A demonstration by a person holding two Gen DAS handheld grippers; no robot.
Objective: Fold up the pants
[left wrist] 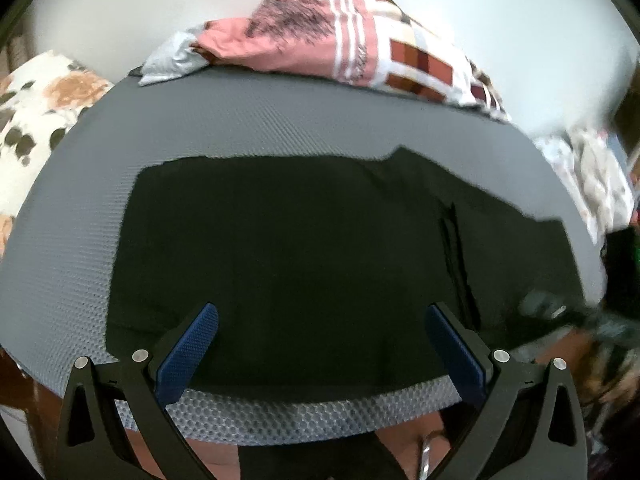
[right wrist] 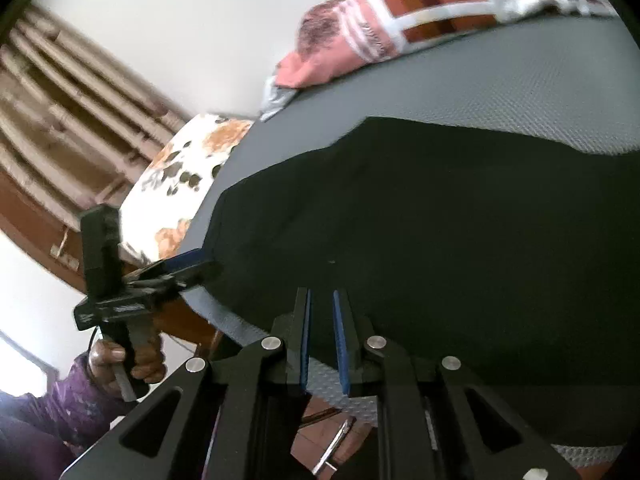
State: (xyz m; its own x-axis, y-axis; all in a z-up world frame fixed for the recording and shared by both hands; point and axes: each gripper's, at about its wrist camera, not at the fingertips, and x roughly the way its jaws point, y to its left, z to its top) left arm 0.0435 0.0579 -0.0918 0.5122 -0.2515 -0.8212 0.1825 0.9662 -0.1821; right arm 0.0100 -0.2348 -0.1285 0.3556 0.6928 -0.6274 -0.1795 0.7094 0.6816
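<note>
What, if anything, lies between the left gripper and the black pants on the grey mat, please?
Nothing visible does. The left gripper hangs wide open over the near edge of the black pants, which lie flat on the grey mat. The pink patterned cloth sits at the mat's far edge, well clear.

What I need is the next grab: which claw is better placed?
Probably the left claw: it is wide open astride the pants' near edge, while the right claw is nearly closed.

Left gripper stood with jaws wide apart, gripped by a hand; right gripper had jaws nearly together, nothing between them.
</note>
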